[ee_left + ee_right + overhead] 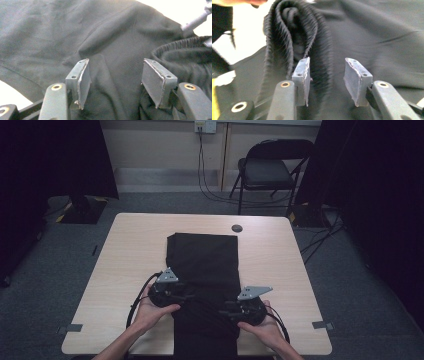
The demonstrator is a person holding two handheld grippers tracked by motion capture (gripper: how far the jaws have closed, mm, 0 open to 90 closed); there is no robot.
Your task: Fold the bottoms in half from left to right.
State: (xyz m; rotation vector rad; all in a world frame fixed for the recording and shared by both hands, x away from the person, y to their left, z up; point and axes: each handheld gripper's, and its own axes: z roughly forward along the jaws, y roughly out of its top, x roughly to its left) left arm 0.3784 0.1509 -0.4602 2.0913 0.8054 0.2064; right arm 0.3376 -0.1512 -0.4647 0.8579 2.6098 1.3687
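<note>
Black fabric, a folded garment (pixel 202 265) with an elasticated waistband (pixel 294 30), is being worked on the light wooden bench (pixel 280 265), its long axis running from six to twelve o'clock as seen from above, the near end hanging over the bench edge at six. The left hand-held gripper (pixel 167 292) is being held at the garment's nine o'clock edge, the right hand-held gripper (pixel 247 309) at its three o'clock edge, slightly nearer to the person. In the left gripper view the left hand-held gripper (pixel 117 80) is being kept released, loose cloth lying between its jaws without being pressed, the ribbed waistband (pixel 185 47) showing at about two o'clock. In the right gripper view the right hand-held gripper (pixel 327 80) is likewise standing unclenched, the bunched waistband lying at eleven o'clock just ahead of the inner pad. Judged from this, the waistband end is being approached for a fold toward twelve o'clock, and the right hand is judged the nearer to the elastic. A round dark disc (pixel 237 228) is lying beyond the garment's far end.
</note>
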